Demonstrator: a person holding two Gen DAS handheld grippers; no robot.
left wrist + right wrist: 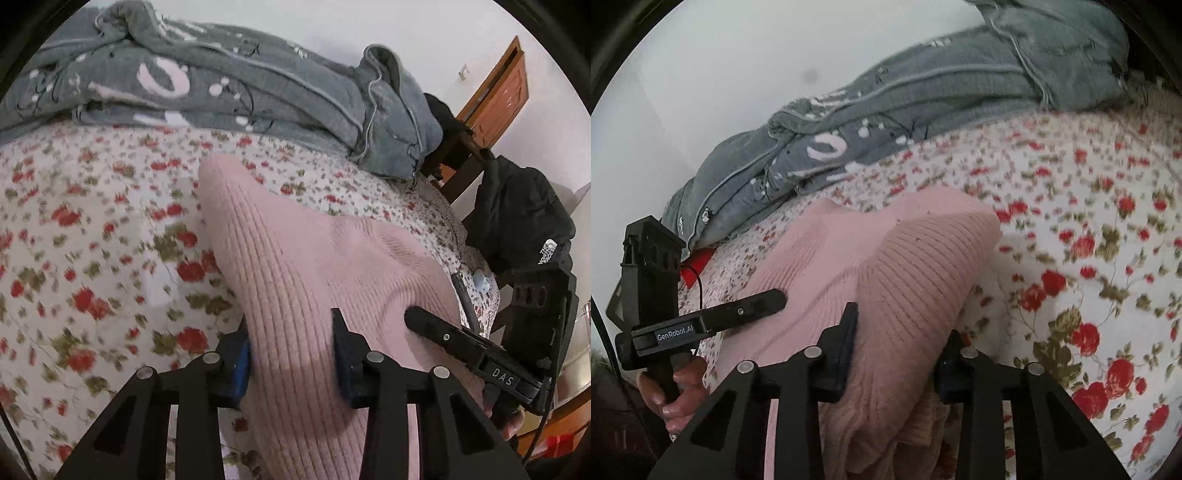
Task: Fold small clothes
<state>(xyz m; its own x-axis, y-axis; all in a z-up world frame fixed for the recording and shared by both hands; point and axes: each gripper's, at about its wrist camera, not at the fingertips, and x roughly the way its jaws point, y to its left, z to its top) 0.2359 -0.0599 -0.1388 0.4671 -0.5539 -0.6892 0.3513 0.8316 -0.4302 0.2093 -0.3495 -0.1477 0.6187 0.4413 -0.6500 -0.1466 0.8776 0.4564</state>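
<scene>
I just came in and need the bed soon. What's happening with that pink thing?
A person is folding a pink ribbed knit garment on the floral bedsheet, holding tongs in each hand. The left tongs and right tongs each have a bunch of the knit between their fingers at its near edge. A grey quilt lies bunched at the far side.

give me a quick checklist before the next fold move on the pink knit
1. Left tongs gripping the pink knit garment: ok, fabric bunched between the pads.
2. Right tongs gripping it: ok, a thick bunch between the pads.
3. The two tongs apart from each other: ok.
4. Floral sheet free to lay the fold on: ok.
5. Grey quilt away from the garment: ok.
6. Garment smooth, no stray layers: not ok, bunched.
7. Sheet caught in either grip: cannot tell.
</scene>
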